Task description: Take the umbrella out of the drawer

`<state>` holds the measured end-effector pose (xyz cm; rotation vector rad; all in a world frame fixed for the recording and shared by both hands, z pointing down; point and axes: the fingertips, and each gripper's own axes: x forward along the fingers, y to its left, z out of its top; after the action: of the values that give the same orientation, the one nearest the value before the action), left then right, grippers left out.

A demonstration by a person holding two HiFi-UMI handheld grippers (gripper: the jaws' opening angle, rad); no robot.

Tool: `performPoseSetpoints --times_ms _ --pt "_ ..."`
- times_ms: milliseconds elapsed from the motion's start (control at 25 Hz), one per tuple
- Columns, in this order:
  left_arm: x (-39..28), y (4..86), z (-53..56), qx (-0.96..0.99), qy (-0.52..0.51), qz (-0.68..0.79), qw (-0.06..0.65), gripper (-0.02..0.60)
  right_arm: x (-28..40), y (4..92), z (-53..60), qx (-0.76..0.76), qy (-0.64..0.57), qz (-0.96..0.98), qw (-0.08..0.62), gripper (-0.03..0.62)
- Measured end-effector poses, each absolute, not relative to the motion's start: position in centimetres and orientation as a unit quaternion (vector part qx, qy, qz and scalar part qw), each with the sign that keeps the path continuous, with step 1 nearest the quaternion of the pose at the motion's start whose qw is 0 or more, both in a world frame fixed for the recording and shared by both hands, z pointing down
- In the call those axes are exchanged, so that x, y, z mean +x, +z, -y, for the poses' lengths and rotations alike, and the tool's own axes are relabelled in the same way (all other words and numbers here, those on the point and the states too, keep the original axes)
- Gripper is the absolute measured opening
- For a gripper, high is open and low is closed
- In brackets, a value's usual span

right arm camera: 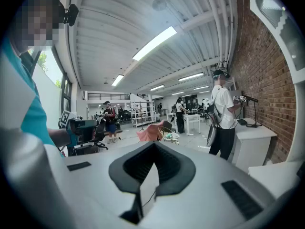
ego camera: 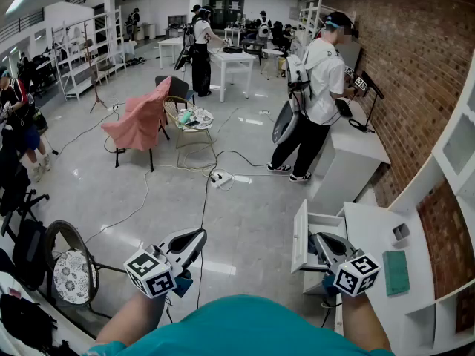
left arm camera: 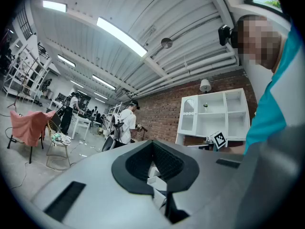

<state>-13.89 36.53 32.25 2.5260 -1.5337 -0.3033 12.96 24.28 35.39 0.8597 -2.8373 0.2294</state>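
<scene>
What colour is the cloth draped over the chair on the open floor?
The cloth is salmon pink, clearest in the head view.

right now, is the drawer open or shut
Open: in the head view the drawer stands pulled out from the white desk, its inside exposed. Cannot tell what it holds.

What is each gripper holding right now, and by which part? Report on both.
Nothing is held. The left gripper and the right gripper both have their fingers shut together, with nothing between them.
</scene>
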Motion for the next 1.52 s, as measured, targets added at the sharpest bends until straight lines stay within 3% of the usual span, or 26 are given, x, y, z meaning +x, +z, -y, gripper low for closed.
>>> performPoseSetpoints --times_ms 440,1280,1520 --pt "-11.1 31.8 -35.4 0.851 -0.096 0.508 0.085 0.011 15.5 35.2 -23.6 0.289 0.087 0.950 0.081 0.020" --pt "4.9 32.2 -30.3 0.878 -0.097 0.460 0.091 0.011 28.8 34.6 -22.2 0.291 0.089 0.949 0.081 0.021" --pt "6.2 32.2 -29.2 0.880 -0.093 0.454 0.102 0.011 29.6 35.0 -21.3 0.286 0.095 0.950 0.076 0.021"
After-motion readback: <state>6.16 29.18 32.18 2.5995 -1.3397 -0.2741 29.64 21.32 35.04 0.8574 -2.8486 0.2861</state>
